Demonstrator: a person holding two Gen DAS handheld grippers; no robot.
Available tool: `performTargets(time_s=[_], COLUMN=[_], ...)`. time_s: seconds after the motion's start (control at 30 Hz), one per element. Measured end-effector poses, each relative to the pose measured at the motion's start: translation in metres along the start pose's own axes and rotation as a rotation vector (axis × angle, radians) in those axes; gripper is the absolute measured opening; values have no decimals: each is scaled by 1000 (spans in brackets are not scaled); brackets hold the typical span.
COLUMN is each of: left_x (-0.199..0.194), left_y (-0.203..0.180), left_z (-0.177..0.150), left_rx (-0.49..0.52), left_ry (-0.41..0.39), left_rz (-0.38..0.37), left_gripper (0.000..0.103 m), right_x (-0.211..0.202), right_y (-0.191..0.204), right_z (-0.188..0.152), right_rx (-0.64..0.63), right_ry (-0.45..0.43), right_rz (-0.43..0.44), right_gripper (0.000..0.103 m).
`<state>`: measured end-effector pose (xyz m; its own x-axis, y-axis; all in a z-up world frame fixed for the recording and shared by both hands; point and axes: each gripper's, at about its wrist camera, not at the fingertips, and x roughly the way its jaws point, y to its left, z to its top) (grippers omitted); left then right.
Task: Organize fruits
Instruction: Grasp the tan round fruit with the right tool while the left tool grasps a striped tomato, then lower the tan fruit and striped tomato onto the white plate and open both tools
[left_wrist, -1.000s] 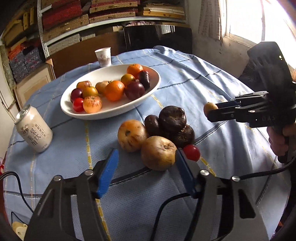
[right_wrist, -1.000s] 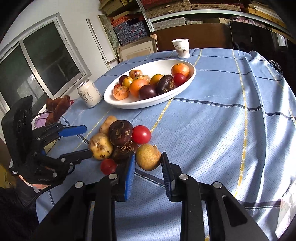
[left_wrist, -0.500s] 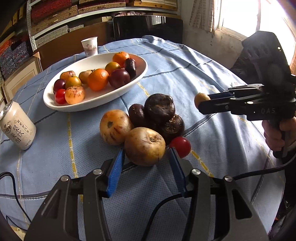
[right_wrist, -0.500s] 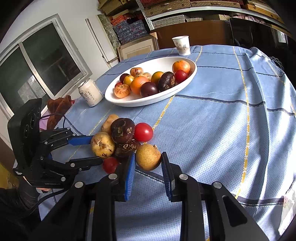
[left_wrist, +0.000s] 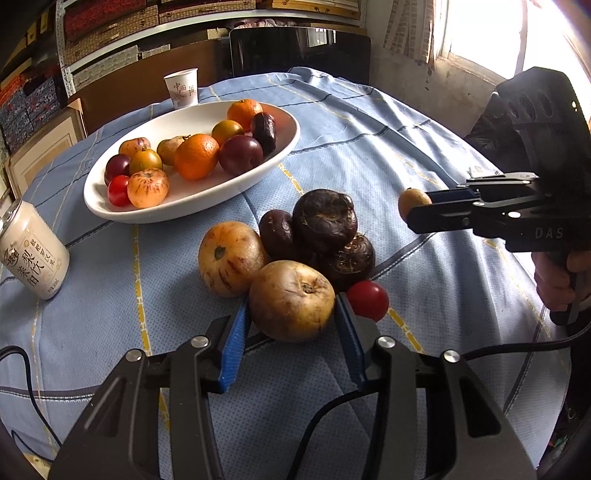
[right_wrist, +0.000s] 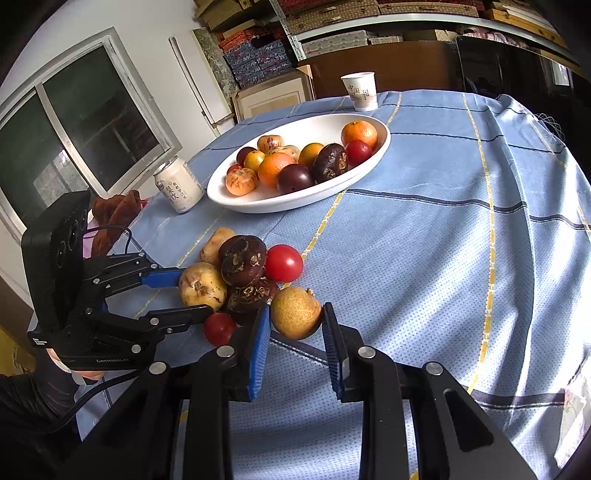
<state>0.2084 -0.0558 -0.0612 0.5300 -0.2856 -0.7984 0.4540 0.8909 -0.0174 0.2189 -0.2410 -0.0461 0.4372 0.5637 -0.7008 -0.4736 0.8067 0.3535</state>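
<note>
Your left gripper (left_wrist: 291, 328) has just been closing its blue fingers (left_wrist: 233, 345) around the big brownish fruit (left_wrist: 291, 301) at the near edge of the loose pile. A second ago they stood wide and short of it; now they are flanking it at its widest part and look to be touching its skin, so I am judging the grasp all but made and the lift to the white oval bowl (left_wrist: 207, 201), at about eleven o'clock from the pile, the likely next move.

Your right gripper (right_wrist: 295, 325) is pinching a smaller tan fruit (right_wrist: 295, 312) and holding it clear of the cloth, unmoved over that second.

The brownish fruit is round, matt and lightly blotched, with a small dry stem scar. Touching it are a streaked yellow fruit (left_wrist: 231, 258) at ten o'clock, wrinkled dark purple fruits (left_wrist: 325, 221) at twelve, and a glossy red tomato (left_wrist: 367, 299) at three. The worktop is wearing a soft, dimpled blue cloth (left_wrist: 406, 155); a smooth can (left_wrist: 31, 251) is standing at nine o'clock.
</note>
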Motion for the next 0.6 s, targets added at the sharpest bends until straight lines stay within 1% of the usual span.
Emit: performTargets(time_s=[0.17, 0.33, 0.43, 0.53, 0.57, 0.6], left_x=[-10, -23, -39, -57, -62, -67], left_y=[7, 9, 13, 25, 30, 36], left_z=[-2, -2, 0, 6, 12, 21], left_rx=[-45, -66, -84, -111, -110, -105], left_ry=[-29, -59, -93, -122, -127, -135], left_rz=[-35, -58, -68, -110, -103, -80], left_gripper=[45, 45, 45, 45, 45, 45], right_x=[-1, -3, -8, -13, -13, -13], right_y=[0, 3, 4, 4, 5, 7], right_z=[0, 0, 2, 7, 14, 20], right_rx=[4, -8, -6, 11, 17, 16], right_ry=[-3, -15, -43, -67, -71, -75], right_rz=[23, 30, 79, 128, 146, 149], right_gripper=[29, 29, 29, 29, 28, 28])
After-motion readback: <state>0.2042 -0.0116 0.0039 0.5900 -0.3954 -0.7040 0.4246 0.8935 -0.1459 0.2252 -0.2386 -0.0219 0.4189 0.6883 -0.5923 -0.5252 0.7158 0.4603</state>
